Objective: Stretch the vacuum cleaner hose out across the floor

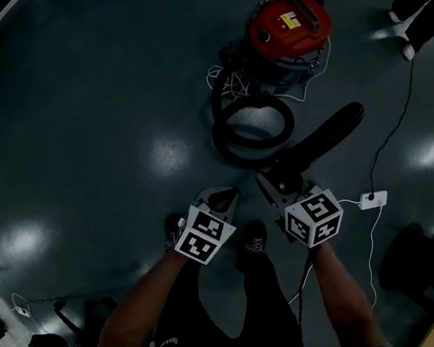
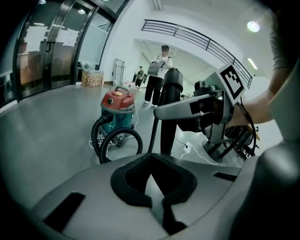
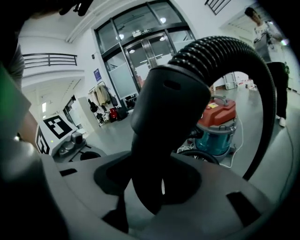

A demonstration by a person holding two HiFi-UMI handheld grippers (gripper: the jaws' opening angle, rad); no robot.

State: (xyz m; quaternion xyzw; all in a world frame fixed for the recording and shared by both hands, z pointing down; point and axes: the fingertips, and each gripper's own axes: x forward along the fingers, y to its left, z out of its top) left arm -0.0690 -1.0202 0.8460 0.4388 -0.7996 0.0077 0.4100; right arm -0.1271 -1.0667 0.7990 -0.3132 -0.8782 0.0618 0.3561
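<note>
My left tongs [image 1: 222, 198] are pressed together with nothing between them; in the left gripper view the two dark pads meet in a seam and only bare floor [image 1: 90, 122] lies past them. My right tongs [image 1: 273, 183] are pinching the smooth black cuff [image 3: 164, 117] at the free end of the vacuum cleaner hose [image 1: 252, 127]. In the right gripper view the cuff stands upright between the pads and fills the gap. From the top of the cuff the ribbed hose arches up and over to the right, then drops towards the floor.

In the head view both tongs sit side by side above my shoes, each with its marker cube facing up. The raised end of the hose runs away from the right tongs as a thick dark bar, up and to the right. The rest of the hose lies in a loop on the floor, just in front of the vacuum cleaner [image 1: 287, 32], which has a red lid and a teal drum. A tangle of white cord [image 1: 228, 79] lies beside the drum.

A white power strip [image 1: 372, 200] rests on the floor just to the right of my right tongs, with its cable trailing back past my arm. A person [image 2: 159, 75] stands beyond the vacuum cleaner.
</note>
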